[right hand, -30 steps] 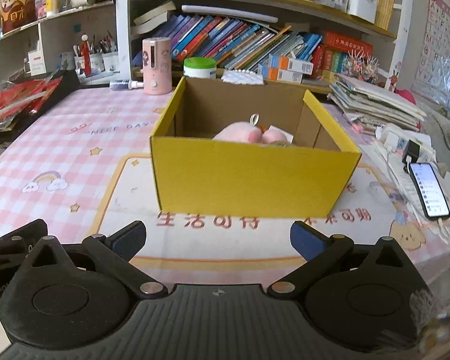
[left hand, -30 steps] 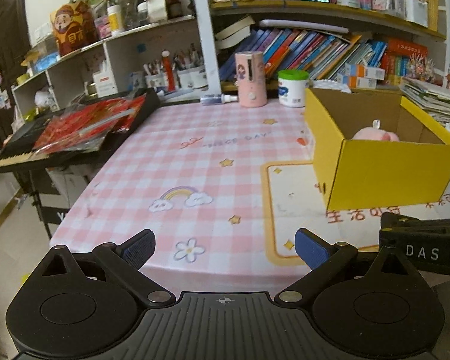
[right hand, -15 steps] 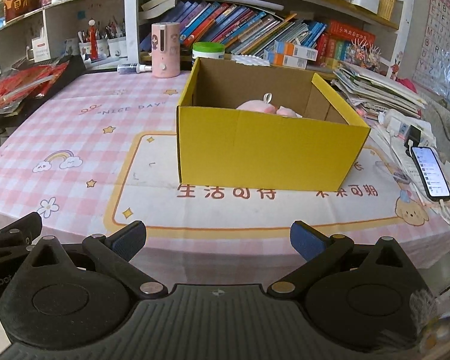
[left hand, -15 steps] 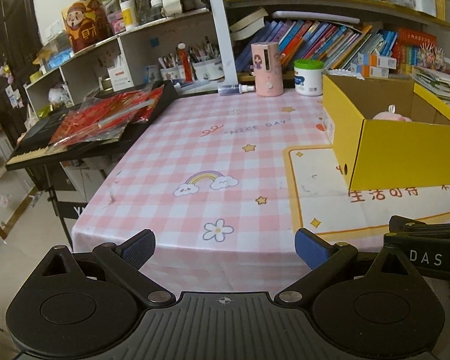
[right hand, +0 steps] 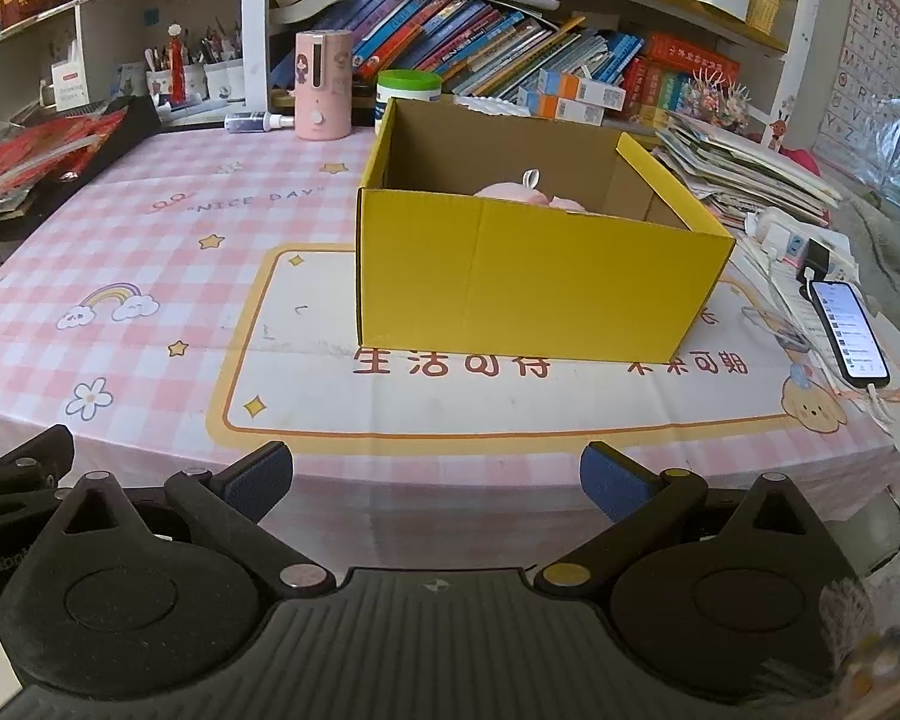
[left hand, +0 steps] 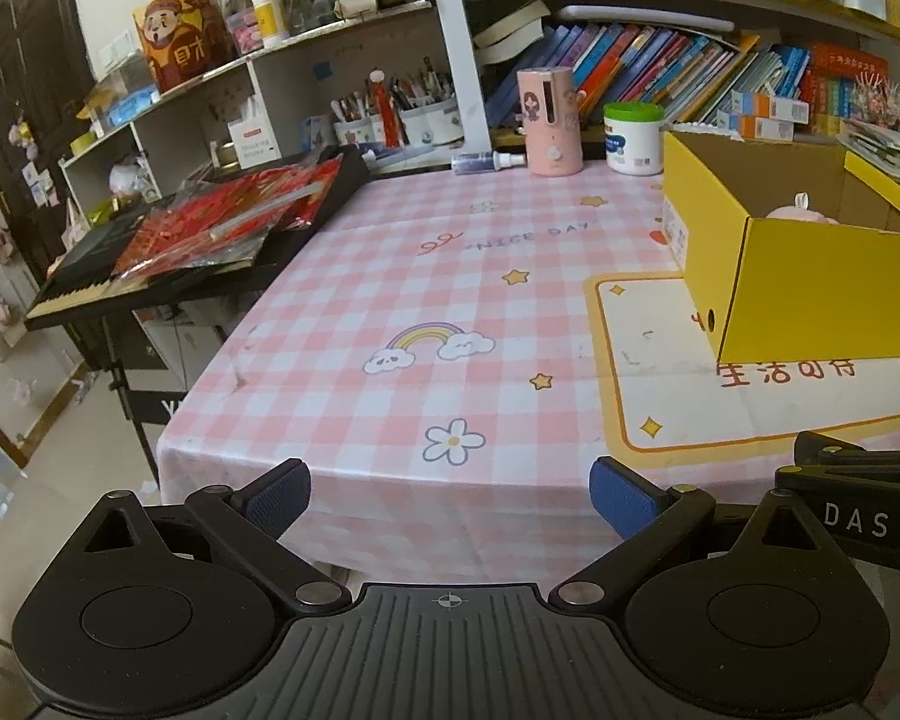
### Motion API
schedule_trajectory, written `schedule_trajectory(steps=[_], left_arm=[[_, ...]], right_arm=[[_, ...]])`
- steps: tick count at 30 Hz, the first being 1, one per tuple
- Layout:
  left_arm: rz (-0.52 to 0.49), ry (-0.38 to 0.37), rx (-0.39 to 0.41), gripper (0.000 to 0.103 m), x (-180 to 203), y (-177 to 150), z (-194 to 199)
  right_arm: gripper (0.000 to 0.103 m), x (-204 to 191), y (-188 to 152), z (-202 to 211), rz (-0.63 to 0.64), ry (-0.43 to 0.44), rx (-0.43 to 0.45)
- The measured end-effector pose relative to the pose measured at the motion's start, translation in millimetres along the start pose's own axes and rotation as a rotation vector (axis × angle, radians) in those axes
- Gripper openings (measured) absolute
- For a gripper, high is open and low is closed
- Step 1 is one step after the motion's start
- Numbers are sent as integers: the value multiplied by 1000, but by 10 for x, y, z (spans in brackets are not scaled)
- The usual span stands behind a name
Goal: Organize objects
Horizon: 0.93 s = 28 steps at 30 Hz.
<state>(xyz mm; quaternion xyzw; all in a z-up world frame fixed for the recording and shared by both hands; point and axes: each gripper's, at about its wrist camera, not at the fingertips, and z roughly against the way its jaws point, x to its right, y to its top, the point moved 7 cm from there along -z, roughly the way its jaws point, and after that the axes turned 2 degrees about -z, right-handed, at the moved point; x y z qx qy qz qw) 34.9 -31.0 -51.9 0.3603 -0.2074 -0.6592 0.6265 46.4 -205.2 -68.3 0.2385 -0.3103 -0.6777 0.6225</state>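
Note:
A yellow cardboard box [right hand: 534, 282] stands open-topped on the pink checked tablecloth [right hand: 150, 228], and the top of a pink plush toy [right hand: 513, 191] shows over its front wall. In the left wrist view the same box [left hand: 810, 294] sits at the right with the pink toy [left hand: 801, 213] inside. My left gripper [left hand: 449, 495] hangs open off the table's front edge, holding nothing. My right gripper [right hand: 435, 480] is open and empty too, in front of the box and well short of it. The right gripper's body [left hand: 858, 510] shows at the left wrist view's right edge.
A pink dispenser [right hand: 323, 87], a green-lidded white tub [right hand: 408, 90] and a small bottle [right hand: 252, 120] stand at the table's back by bookshelves. A keyboard [left hand: 168, 240] under red packets lies at the left. Stacked papers [right hand: 744, 174] and a lit phone [right hand: 849, 333] lie right.
Both grippers have pulled back from the table, so the box and cloth look smaller and the table's front edge has come into view. Both stayed open.

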Motion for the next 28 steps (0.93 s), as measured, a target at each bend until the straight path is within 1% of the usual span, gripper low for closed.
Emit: schedule_trajectory(steps=[13, 21, 28], left_arm=[[10, 3, -7, 101, -6, -24, -8], [26, -19, -35, 100, -38, -28, -44], [21, -18, -33, 100, -30, -19, -43]], right_arm=[[103, -5, 2, -16, 8, -8, -6], [103, -30, -3, -37, 11, -4, -13], [103, -34, 10, -41, 7, 2, -12]])
